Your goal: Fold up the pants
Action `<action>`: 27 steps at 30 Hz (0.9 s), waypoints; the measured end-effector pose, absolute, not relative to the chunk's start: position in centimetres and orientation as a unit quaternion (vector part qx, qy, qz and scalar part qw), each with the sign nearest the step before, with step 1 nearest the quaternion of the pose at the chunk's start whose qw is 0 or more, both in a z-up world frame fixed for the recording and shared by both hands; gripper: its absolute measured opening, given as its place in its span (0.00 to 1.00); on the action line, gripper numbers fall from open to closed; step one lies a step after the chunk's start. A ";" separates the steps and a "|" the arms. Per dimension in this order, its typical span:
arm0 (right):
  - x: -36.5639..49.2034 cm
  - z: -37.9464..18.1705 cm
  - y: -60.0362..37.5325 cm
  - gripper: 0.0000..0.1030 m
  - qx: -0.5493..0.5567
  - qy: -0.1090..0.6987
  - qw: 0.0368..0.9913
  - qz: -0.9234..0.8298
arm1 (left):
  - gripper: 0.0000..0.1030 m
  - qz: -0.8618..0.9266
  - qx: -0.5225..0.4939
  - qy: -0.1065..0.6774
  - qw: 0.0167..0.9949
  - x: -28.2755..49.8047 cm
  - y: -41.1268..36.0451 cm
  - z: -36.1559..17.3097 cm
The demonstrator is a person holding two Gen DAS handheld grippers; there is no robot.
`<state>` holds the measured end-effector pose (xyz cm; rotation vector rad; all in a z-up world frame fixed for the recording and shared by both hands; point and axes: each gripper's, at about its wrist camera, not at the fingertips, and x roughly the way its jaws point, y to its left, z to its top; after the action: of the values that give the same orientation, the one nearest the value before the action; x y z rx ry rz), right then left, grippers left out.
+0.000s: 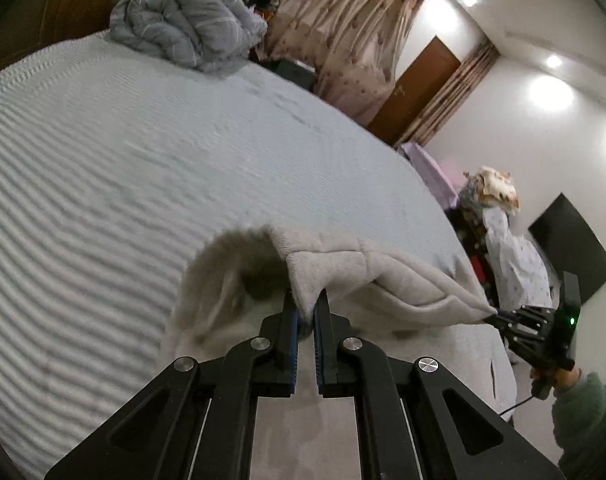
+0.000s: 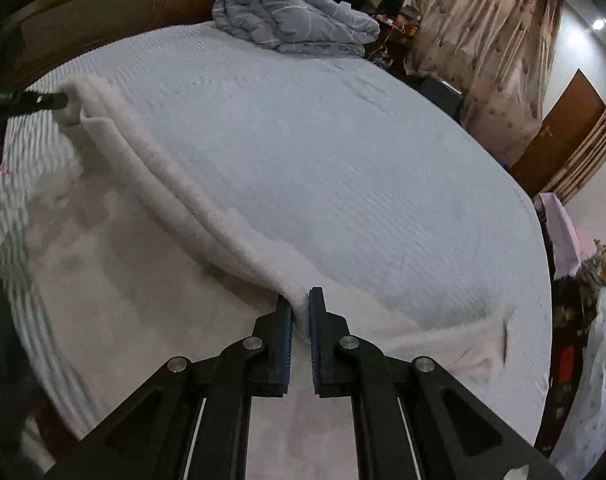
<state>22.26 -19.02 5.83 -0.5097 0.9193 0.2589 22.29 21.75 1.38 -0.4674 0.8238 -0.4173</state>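
The pants are light grey fleece and lie on a pale blue ribbed bed. My left gripper is shut on one end of their lifted edge. In the left wrist view my right gripper is shut on the far end of the same edge, which hangs stretched between both. In the right wrist view the pants run as a raised fold from my right gripper, shut on them, up to my left gripper at the far left. The rest of the pants lies flat below the fold.
A rolled grey quilt sits at the head of the bed by the wooden headboard. Curtains, a brown door and piled clothes stand beyond the bed's right edge.
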 end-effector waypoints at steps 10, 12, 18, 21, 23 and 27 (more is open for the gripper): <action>16.4 -0.5 -17.8 0.07 -0.210 0.482 0.843 0.111 | 0.31 -0.170 -0.276 0.491 0.809 14.4 22.7 -4.0; 16.5 -0.8 -17.2 0.07 -0.222 0.480 0.842 0.108 | 0.43 -0.164 -0.309 0.503 0.791 12.9 23.1 -5.3; 15.2 -1.6 -16.8 0.07 -0.222 0.472 0.847 0.103 | 0.46 -0.169 -0.358 0.521 0.756 11.6 21.7 -7.4; 15.0 -1.8 -16.9 0.07 -0.222 0.470 0.848 0.101 | 0.46 -0.183 -0.389 0.514 0.742 12.3 20.5 -7.5; 14.7 -2.0 -17.0 0.08 -0.218 0.470 0.850 0.100 | 0.46 -0.185 -0.404 0.506 0.739 13.1 20.1 -7.5; 14.6 -2.2 -17.2 0.08 -0.202 0.468 0.854 0.099 | 0.49 -0.157 -0.409 0.509 0.741 14.6 19.2 -7.9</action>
<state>14.58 -17.15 -2.18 -0.4254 0.9845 0.2092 14.63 19.21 -7.95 -0.8978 1.1158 -0.3437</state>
